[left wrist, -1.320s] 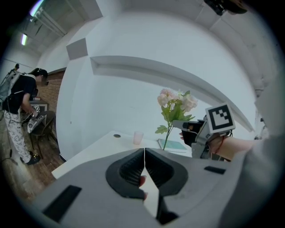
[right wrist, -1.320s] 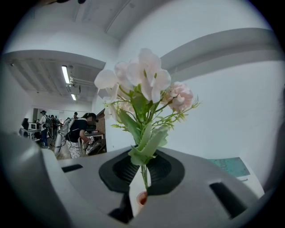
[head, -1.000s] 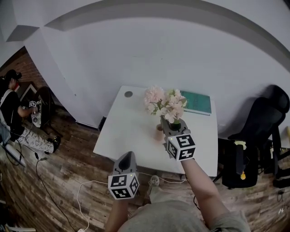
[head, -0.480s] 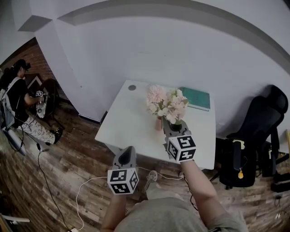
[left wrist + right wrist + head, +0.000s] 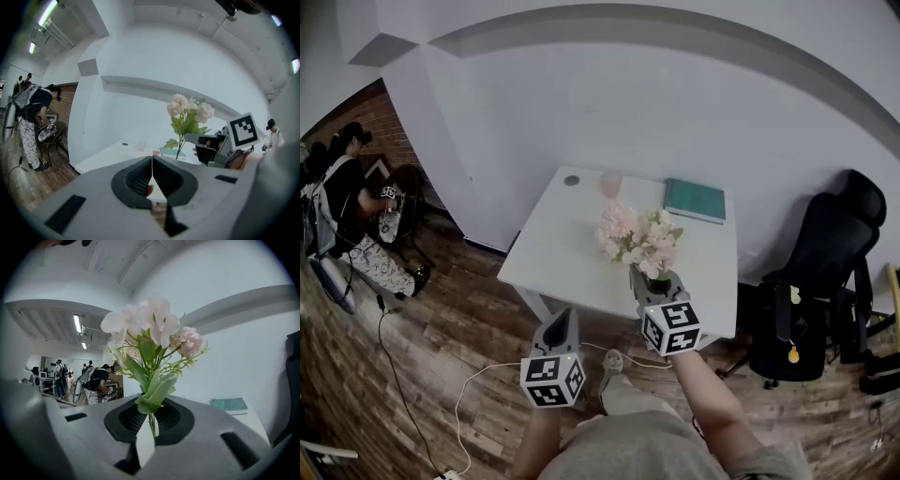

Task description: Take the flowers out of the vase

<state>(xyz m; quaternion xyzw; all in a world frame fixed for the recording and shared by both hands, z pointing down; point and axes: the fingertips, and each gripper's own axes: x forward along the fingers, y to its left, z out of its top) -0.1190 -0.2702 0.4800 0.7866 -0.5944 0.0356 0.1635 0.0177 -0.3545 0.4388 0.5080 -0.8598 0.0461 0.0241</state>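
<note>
The bunch of pale pink flowers (image 5: 637,242) with green leaves is out of the vase, and my right gripper (image 5: 652,279) is shut on its stems over the near part of the white table (image 5: 562,253). In the right gripper view the stems (image 5: 151,422) run down between the closed jaws, with the blooms (image 5: 150,329) above. The small pinkish glass vase (image 5: 610,184) stands empty at the table's far side, also visible as the vase (image 5: 141,146) in the left gripper view. My left gripper (image 5: 564,321) hangs shut and empty in front of the table's near edge, over the floor.
A green book (image 5: 694,201) lies at the table's far right, and a round grommet (image 5: 572,180) sits at the far left. A black office chair (image 5: 825,272) stands to the right. A person (image 5: 347,206) bends over at far left. A white cable (image 5: 478,394) trails on the wooden floor.
My right gripper has drawn the flowers back toward the near edge of the table, away from the vase, which stays behind. The left gripper and the view have moved back too.
</note>
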